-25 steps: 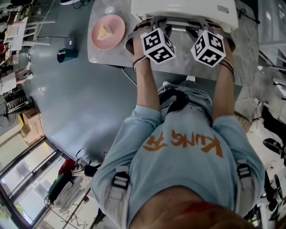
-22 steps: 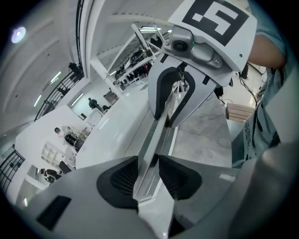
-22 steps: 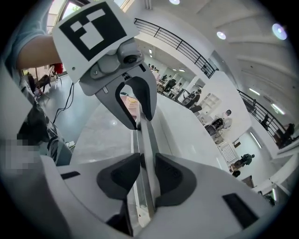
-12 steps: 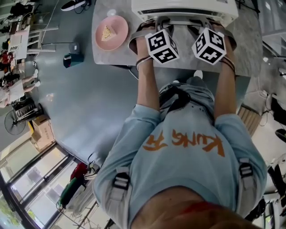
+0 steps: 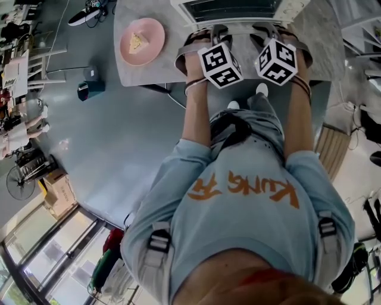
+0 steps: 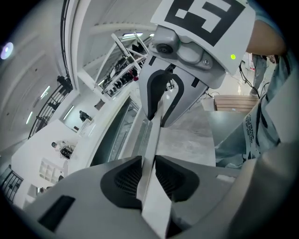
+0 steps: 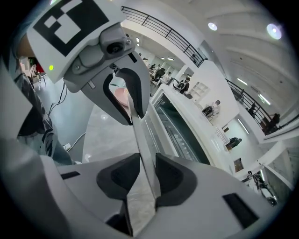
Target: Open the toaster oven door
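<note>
The white toaster oven (image 5: 238, 9) stands at the far edge of the grey table (image 5: 149, 74), its dark glass door facing up toward me. Both grippers hold the door's long pale handle (image 5: 241, 25). My left gripper (image 5: 205, 33) has the handle bar (image 6: 152, 140) between its dark pads; its jaws are closing and the pads press on the bar. Further along the same bar (image 7: 142, 144), my right gripper (image 5: 271, 31) is shut on it. Each gripper view shows its own jaws (image 6: 148, 170) (image 7: 145, 175) and the other gripper ahead on the bar.
A pink plate (image 5: 141, 41) with a slice of food lies on the table left of the oven. A small dark object (image 5: 89, 88) sits on the floor at the left. The person stands close against the table's front edge.
The oven door has tipped outward, so its dark glass now faces up. Both grippers stayed on the handle and came slightly toward the person.
</note>
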Demonstrator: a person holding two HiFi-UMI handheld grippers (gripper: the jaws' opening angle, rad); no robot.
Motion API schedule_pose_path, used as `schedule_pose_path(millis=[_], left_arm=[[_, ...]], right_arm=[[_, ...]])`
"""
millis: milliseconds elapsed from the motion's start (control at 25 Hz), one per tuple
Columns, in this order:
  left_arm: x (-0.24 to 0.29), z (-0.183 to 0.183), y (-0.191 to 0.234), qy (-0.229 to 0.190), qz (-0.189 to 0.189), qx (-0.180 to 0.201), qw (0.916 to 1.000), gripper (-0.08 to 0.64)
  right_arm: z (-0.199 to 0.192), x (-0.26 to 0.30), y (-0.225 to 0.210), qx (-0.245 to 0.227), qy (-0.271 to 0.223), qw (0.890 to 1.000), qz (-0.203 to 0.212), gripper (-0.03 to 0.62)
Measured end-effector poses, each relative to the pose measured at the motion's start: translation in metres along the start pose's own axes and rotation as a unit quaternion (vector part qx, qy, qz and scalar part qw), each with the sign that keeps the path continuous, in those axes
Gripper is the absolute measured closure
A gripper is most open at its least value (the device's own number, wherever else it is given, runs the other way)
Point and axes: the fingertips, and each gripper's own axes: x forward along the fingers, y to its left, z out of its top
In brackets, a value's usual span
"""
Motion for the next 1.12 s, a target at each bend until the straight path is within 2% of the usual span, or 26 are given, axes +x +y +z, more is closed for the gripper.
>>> schedule_pose_path(millis=[240, 800, 1120], left_arm=[[-0.006, -0.002, -0.024, -0.015, 0.004, 0.009, 0.9998, 0.474], [0.013, -0.028, -0.087, -0.019, -0.038, -0.006, 0.9991, 0.474], [0.019, -0.035, -0.104, -0.03, -0.021, -0.004, 0.9993, 0.474]], right_arm=[[-0.009, 0.0, 0.027, 0.011, 0.026, 0.999, -0.016, 0.488], [-0.036, 0.022, 0.089, -0.003, 0.102, 0.995, -0.021, 0.492], [-0.043, 0.032, 0.103, -0.009, 0.103, 0.992, -0.069, 0.489]])
